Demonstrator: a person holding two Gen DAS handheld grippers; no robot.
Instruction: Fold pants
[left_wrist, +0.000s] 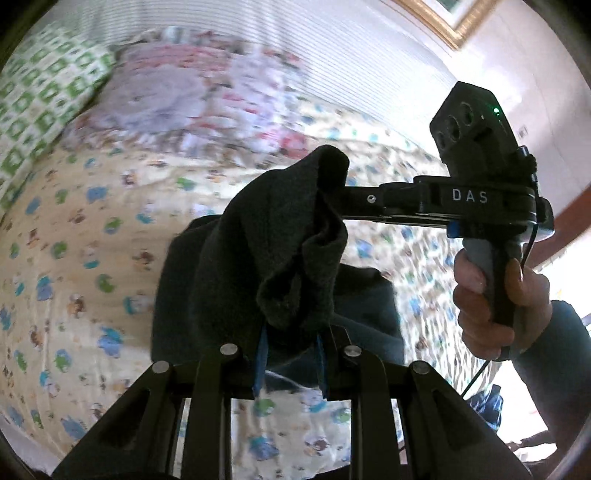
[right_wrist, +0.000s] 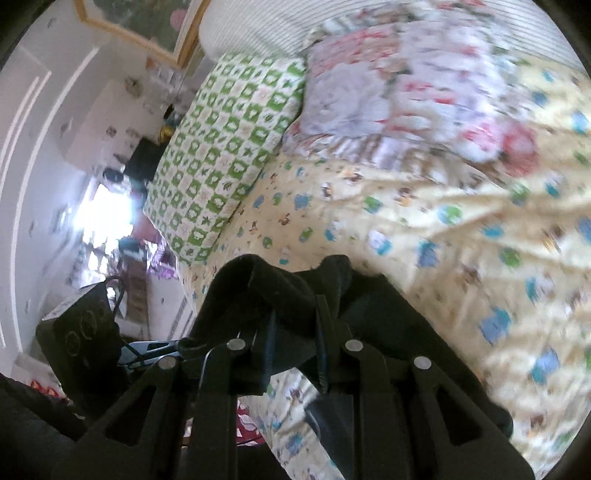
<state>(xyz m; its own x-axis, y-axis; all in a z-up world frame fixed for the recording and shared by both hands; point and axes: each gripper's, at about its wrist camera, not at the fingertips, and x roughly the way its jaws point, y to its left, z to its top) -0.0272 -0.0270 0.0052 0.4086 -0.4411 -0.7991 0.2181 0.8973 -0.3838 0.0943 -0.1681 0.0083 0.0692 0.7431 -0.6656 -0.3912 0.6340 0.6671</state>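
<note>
Dark pants (left_wrist: 280, 251) hang bunched above the bed, lifted by both grippers. In the left wrist view my left gripper (left_wrist: 290, 334) is shut on the lower fold, and its blue pads (left_wrist: 260, 363) pinch the cloth. My right gripper (left_wrist: 334, 201) comes in from the right, held by a hand (left_wrist: 487, 295), and its tips are buried in the upper fold. In the right wrist view my right gripper (right_wrist: 295, 317) is shut on the pants (right_wrist: 280, 291). The left gripper (right_wrist: 173, 345) bites the same cloth from the left.
The bed sheet (left_wrist: 92, 221) is cream with small animal prints. A green checked pillow (right_wrist: 229, 147) and a pink floral quilt (right_wrist: 406, 81) lie by the striped headboard (left_wrist: 295, 37). A gold picture frame (left_wrist: 443, 22) hangs on the wall. Cluttered furniture (right_wrist: 110, 184) stands beside the bed.
</note>
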